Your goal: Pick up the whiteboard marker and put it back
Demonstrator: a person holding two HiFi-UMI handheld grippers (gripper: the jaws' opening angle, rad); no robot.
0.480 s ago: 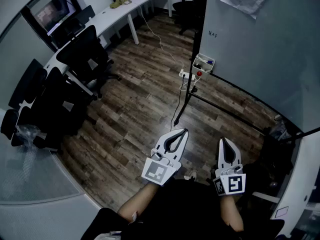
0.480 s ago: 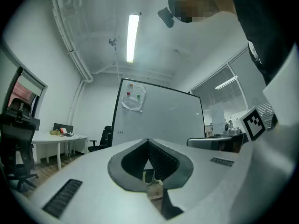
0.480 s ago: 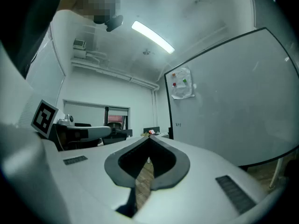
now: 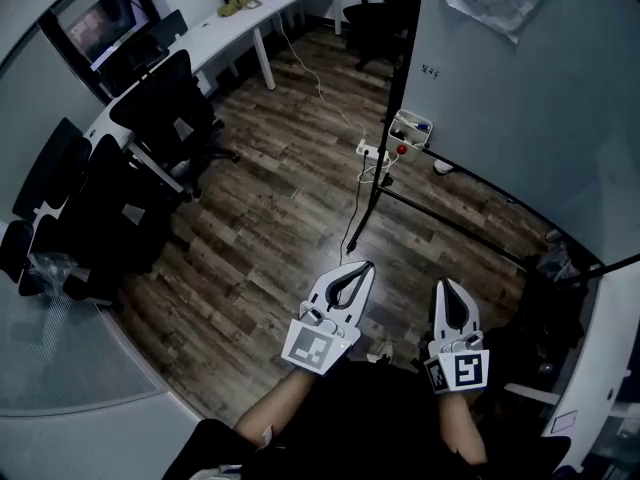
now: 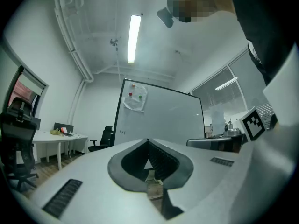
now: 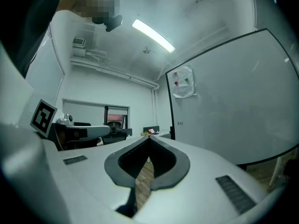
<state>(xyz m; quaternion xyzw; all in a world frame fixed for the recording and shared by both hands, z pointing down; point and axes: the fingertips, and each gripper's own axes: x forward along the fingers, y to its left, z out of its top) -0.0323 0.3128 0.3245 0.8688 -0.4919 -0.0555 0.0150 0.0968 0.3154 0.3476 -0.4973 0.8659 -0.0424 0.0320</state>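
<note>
1. Head view: an office with a wooden floor (image 4: 280,218). Both tongs are held low, close to the person's body. The left gripper (image 4: 362,267) has its jaws pinched tip to tip with nothing in them, and the right gripper (image 4: 447,286) is the same. The whiteboard (image 4: 520,98) stands ahead to the right, well apart from both. A small holder (image 4: 408,128) on its frame carries little coloured things. The whiteboard marker is probably there, though it is too small to be sure.
2. Left gripper view: the jaws meet at the tips around a hollow loop, and the board is far beyond.
3. Right gripper view: the jaws are likewise together and empty, with the board off to the right.
4. Progress, as a judgement: nothing is picked up yet, so the approach, the grasp and the return all remain
</note>
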